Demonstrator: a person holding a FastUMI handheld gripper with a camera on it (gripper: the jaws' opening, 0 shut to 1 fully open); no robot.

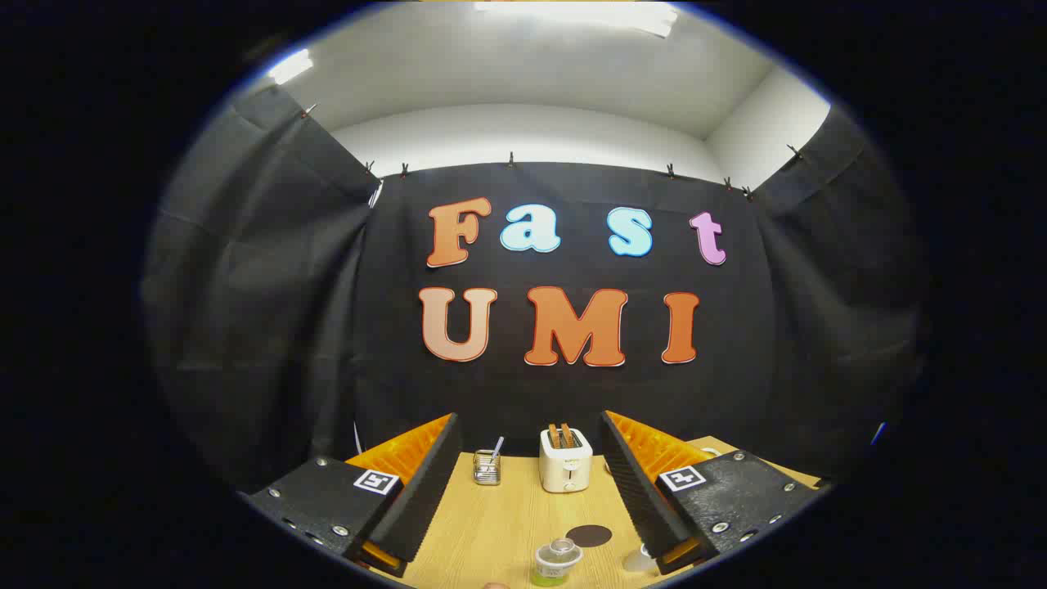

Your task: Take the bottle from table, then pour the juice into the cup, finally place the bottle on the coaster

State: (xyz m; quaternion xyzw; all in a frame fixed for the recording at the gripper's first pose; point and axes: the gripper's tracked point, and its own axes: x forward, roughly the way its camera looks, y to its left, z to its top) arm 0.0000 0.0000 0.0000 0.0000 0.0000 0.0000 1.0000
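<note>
My gripper is open, its two black and orange fingers spread wide above the wooden table. Low between the fingers stands a small bottle with a clear cap and green juice, seen from above. Just beyond it and slightly right lies a dark round coaster. A pale translucent cup peeks out beside the right finger, mostly hidden by it. Nothing is held between the fingers.
At the table's far edge stands a white toaster with two slices in it. Left of it is a small metal holder with a straw-like stick. Black cloth walls close in the booth behind and on both sides.
</note>
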